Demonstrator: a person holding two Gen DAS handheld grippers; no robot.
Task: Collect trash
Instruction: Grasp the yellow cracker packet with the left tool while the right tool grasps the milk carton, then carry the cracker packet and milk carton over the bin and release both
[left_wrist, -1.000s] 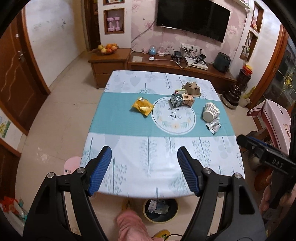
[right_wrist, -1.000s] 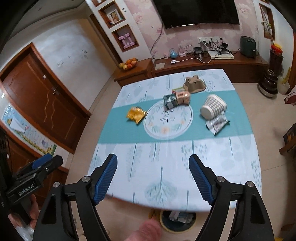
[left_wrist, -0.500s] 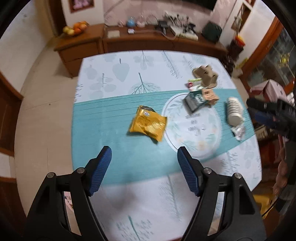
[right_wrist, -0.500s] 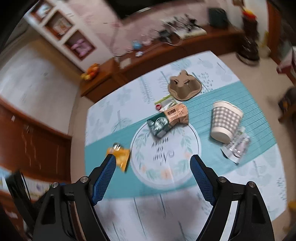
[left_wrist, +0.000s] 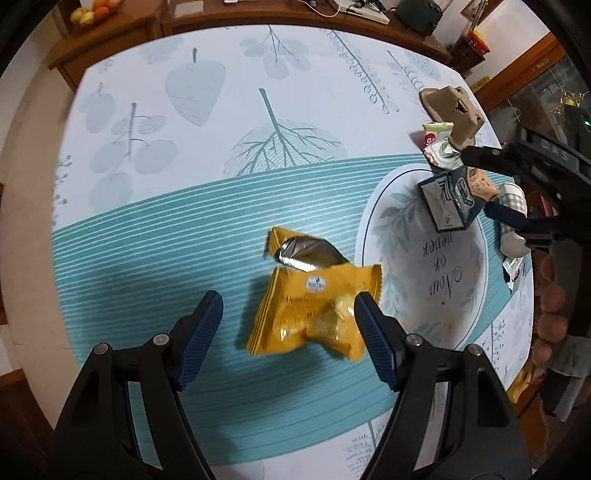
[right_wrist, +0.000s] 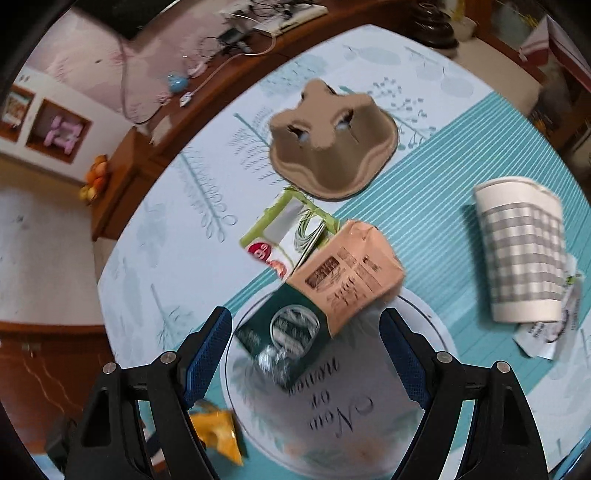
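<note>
Both grippers have dropped from above the table's near edge to hang close over the trash at its middle, pointing steeply down.

Left gripper (left_wrist: 288, 325): jaws wide apart, nothing clamped. Yellow snack wrapper (left_wrist: 314, 306) lies between the blue pads, torn end showing silver foil, flat on the teal striped band of the tablecloth (left_wrist: 147, 240); its right edge is just beside the right pad (left_wrist: 373, 339), contact unclear.

Right gripper (right_wrist: 306, 347): jaws wide apart, nothing clamped. Dark green carton (right_wrist: 284, 336) lies between the pads on the round printed medallion, touching neither. Peach carton (right_wrist: 351, 273) rests against its far end. Green-and-white packet (right_wrist: 288, 232) lies beyond, partly under the peach carton.

Further out: brown pulp cup carrier (right_wrist: 332, 144), upturned, near the far edge. Checked paper cup (right_wrist: 524, 251) on its side to the right, lying on a crumpled clear wrapper (right_wrist: 546, 332).

Sideboard (left_wrist: 110, 37) beyond the table.
</note>
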